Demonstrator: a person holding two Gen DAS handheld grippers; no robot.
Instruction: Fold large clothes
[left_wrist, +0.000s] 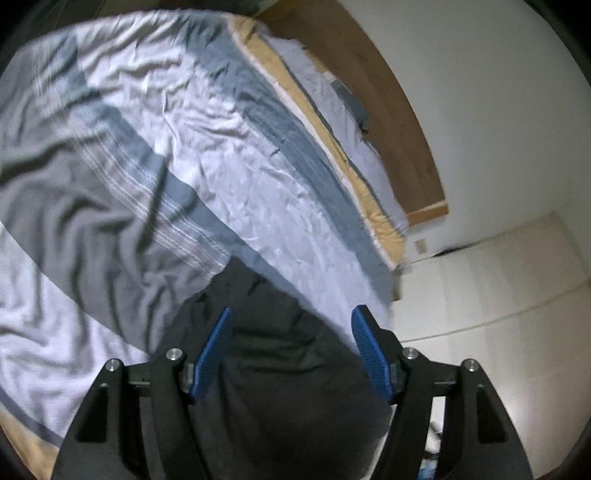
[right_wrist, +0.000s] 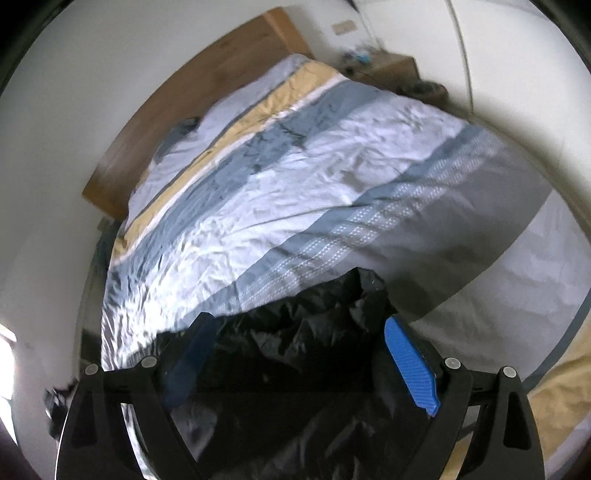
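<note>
overhead, striped bedspread (wooden headboard)

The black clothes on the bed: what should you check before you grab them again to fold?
1. Left gripper open: ok, its blue pads stand apart with nothing pinched.
2. Right gripper open: ok, wide apart, above the cloth.
3. Black garment lying on the striped bedcover, not dangling: ok.
4. Garment flat and smooth: not ok, it looks bunched and wrinkled in the right wrist view.
5. A clear edge or corner to pinch: cannot tell, the dark cloth is blurred and partly hidden by the grippers.
6. Room on the bedcover to lay the fold: ok, a broad stretch lies bare beyond the garment.
</note>
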